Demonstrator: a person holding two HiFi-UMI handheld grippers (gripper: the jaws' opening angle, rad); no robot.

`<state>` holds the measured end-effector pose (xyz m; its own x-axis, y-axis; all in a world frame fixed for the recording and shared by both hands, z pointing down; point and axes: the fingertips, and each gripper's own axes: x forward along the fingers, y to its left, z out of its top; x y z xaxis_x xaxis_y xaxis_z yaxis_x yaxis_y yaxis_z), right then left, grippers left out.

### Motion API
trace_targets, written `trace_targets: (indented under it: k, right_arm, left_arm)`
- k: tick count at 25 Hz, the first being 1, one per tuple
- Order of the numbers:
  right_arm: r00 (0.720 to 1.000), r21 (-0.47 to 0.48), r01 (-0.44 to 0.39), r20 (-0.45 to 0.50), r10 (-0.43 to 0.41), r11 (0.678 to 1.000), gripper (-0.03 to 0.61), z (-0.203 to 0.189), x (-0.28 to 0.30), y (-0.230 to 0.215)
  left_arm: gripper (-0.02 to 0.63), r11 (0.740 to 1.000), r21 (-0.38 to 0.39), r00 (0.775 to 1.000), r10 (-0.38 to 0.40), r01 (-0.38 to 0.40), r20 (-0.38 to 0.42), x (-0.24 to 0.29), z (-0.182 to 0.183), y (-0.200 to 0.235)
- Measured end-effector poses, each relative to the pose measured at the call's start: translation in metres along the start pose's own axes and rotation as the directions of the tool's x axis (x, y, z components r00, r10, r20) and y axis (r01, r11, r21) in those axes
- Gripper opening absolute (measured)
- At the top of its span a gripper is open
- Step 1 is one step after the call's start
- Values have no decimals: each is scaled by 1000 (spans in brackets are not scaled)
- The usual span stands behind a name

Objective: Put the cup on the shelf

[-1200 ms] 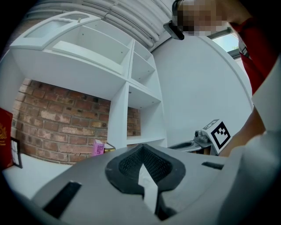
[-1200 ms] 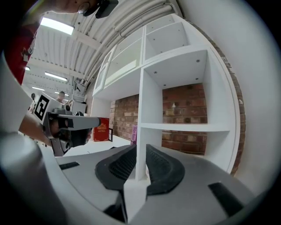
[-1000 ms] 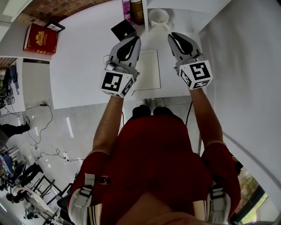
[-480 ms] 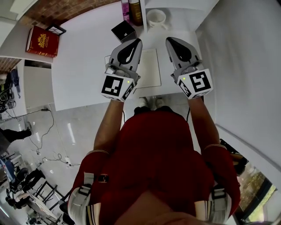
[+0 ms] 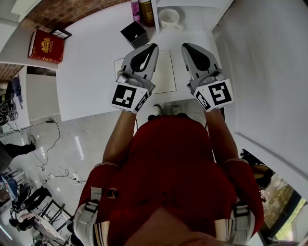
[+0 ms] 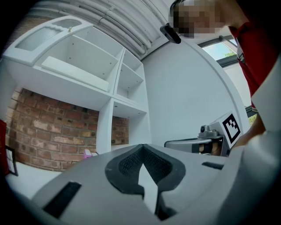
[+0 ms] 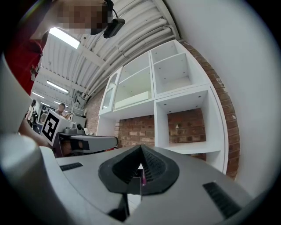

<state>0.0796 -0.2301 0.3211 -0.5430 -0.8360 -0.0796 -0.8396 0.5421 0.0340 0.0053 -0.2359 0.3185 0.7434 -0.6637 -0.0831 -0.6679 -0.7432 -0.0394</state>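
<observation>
A white cup (image 5: 169, 18) stands upright in the shelf's lowest compartment, at the top of the head view. My left gripper (image 5: 152, 46) and right gripper (image 5: 186, 46) hover side by side over the white table (image 5: 86, 72), short of the cup and apart from it. Both are shut with nothing between the pads. The left gripper view looks along its closed jaws (image 6: 141, 147) at the white shelf unit (image 6: 109, 88), with the right gripper (image 6: 197, 144) beside it. From the right gripper (image 7: 140, 147) I see the shelf compartments (image 7: 175, 101) and the left gripper (image 7: 83, 143). Neither gripper view shows the cup.
A white sheet (image 5: 166, 72) lies on the table under the grippers. A black box (image 5: 134, 33), a pink bottle (image 5: 135, 6) and a brown bottle (image 5: 146, 10) stand left of the shelf's side wall (image 5: 158, 19). A red book (image 5: 45, 44) lies at the far left.
Both grippers have drawn back a little from the shelf toward the person. The cup stays where it stood.
</observation>
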Motion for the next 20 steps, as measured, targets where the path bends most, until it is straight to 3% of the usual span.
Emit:
trace_targets:
  k: [20]
  right_arm:
    - [1000,-29,28,-12,-28,999,-3,-3,-8,-8]
  left_arm:
    - [3,1000,-4,1000,-10,10,5,6,0,1]
